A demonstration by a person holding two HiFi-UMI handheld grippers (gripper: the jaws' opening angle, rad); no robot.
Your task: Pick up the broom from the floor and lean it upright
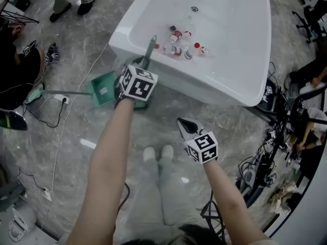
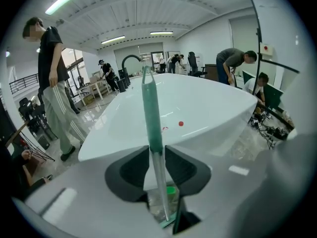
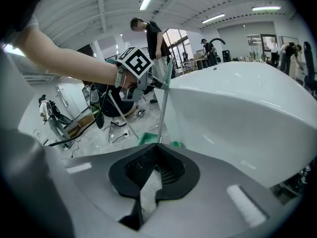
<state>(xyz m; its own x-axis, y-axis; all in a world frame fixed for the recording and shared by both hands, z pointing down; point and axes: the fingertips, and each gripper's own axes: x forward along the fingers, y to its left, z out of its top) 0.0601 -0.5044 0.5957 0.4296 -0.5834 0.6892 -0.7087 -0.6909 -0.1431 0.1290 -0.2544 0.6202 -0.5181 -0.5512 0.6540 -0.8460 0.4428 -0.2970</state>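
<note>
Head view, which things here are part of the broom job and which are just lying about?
Job: broom, leaning against the bathtub; left gripper round its handle.
Lying about: bottles in the tub; green dustpan on the floor; tangled cables.

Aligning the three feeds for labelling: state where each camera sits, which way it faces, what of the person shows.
Head view: on the head, facing steeply down at floor and bathtub; forearms, legs, left gripper, right gripper show.
Left gripper view: on the left gripper, facing across the bathtub; its jaws flank the broom handle.
Right gripper view: on the right gripper, facing the bathtub's side; shut jaws, left forearm show.
Shared: all three show bathtub and broom handle.
</note>
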